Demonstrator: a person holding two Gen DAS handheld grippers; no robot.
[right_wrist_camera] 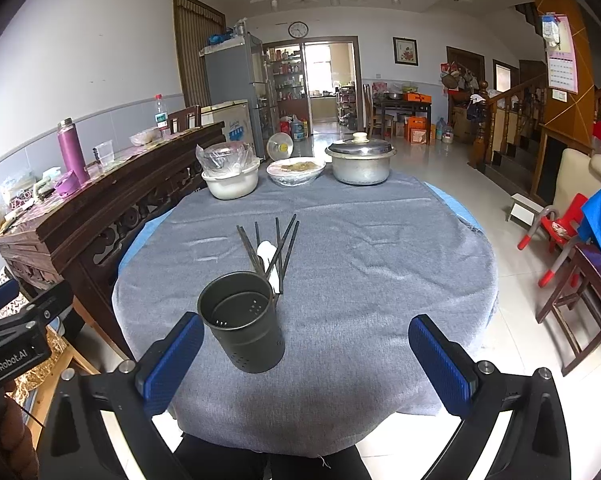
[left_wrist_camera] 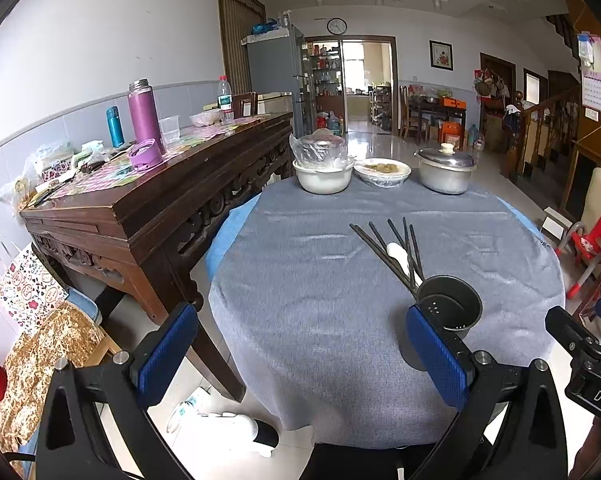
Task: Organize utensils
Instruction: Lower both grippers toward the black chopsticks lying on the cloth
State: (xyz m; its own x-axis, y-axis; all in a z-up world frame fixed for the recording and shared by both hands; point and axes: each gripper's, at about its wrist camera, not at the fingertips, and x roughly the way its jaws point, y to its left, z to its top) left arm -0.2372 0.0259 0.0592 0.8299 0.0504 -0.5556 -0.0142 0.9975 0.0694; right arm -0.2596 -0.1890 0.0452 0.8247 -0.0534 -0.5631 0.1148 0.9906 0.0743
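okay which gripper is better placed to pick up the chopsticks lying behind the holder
Probably the right gripper: open, with the chopsticks nearly straight ahead past the holder. The left gripper is open too, but they lie off to its right.

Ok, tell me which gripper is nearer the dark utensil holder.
Neither clearly. The utensil holder stands between them: just ahead of the left gripper's right finger, and just ahead of the right gripper's left finger. Both open.

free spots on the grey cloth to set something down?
Bare cloth right of the chopsticks and holder, and between them and the far dishes. Crowded: far edge with basin, plate, pot.
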